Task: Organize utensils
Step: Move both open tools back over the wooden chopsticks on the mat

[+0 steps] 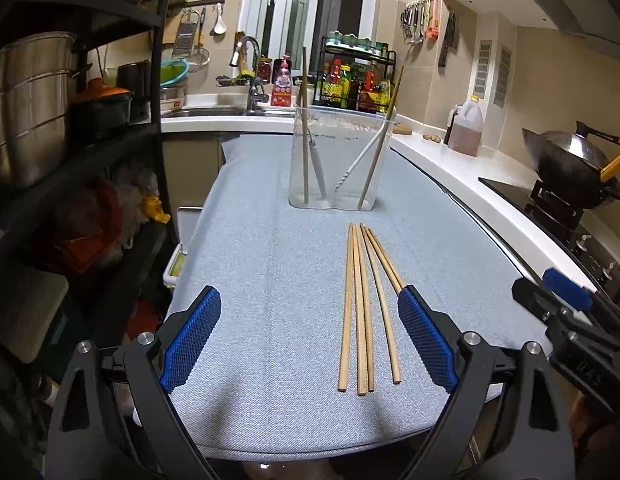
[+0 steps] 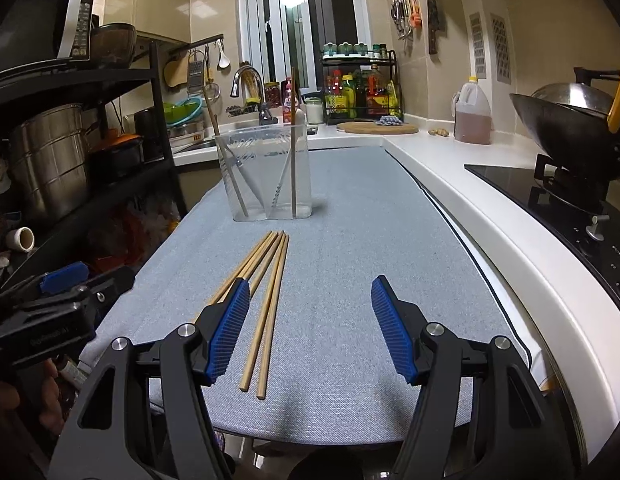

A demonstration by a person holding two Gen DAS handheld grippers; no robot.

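Several wooden chopsticks (image 1: 361, 308) lie side by side on the grey-blue cloth (image 1: 270, 280), also in the right wrist view (image 2: 266, 300). A clear plastic container (image 1: 341, 156) stands beyond them, holding two wooden chopsticks and two pale utensils; it shows in the right wrist view (image 2: 266, 176) too. My left gripper (image 1: 310, 320) is open and empty, near the cloth's front edge, left of the chopsticks. My right gripper (image 2: 306, 312) is open and empty, just right of them; its left finger hides part of the bundle.
A black shelf with steel pots (image 1: 30, 104) stands on the left. A white counter (image 2: 489, 208) runs along the right with a stove and wok (image 2: 569, 120) and an oil jug (image 2: 473, 116). A sink and faucet (image 1: 246, 76) sit behind the container.
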